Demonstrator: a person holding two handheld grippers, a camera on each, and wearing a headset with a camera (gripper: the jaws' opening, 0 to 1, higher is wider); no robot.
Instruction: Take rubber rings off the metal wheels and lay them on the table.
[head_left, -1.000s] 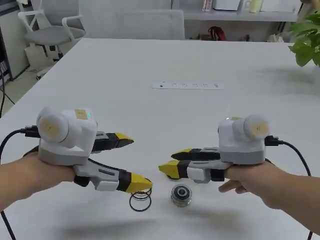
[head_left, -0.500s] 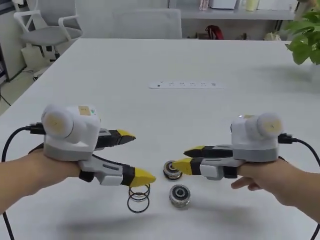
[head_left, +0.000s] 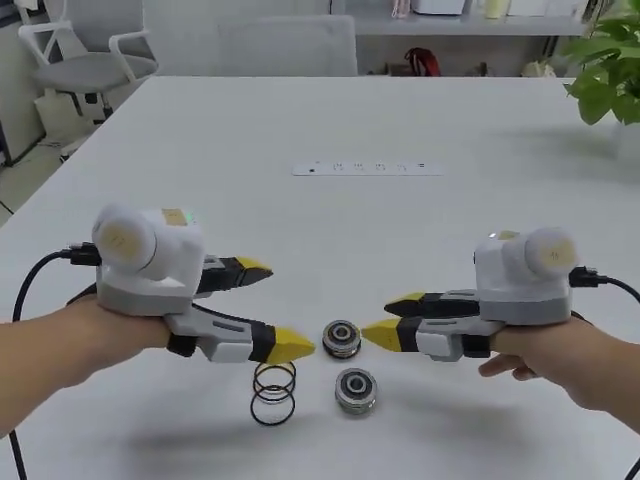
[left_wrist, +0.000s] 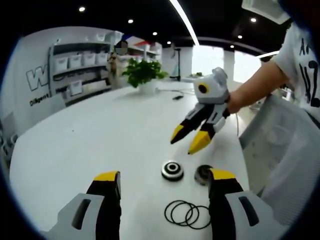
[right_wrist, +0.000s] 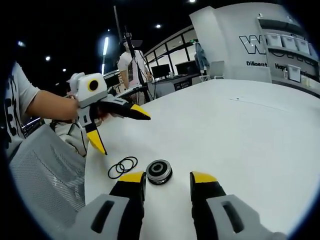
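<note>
My left tool (head_left: 278, 306) and right tool (head_left: 388, 317) are both released, holding nothing. One metal wheel (head_left: 341, 338) sits between their tips, a second wheel (head_left: 356, 388) nearer me. The rubber rings (head_left: 273, 392) lie on the worktop (head_left: 330, 230) beside it.

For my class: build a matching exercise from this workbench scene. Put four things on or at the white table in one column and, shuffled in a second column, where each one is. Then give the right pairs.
Things
1. black rubber rings
2. round metal wheel farther from the person
3. white power strip
4. green leafy plant

Places
A. between the yellow tips of the left tool and right tool
B. middle of the white table, beyond both tools
C. far right edge
D. lying loose, left of the nearer metal wheel

Pairs: 1-D, 2-A, 3-B, 4-C
</note>
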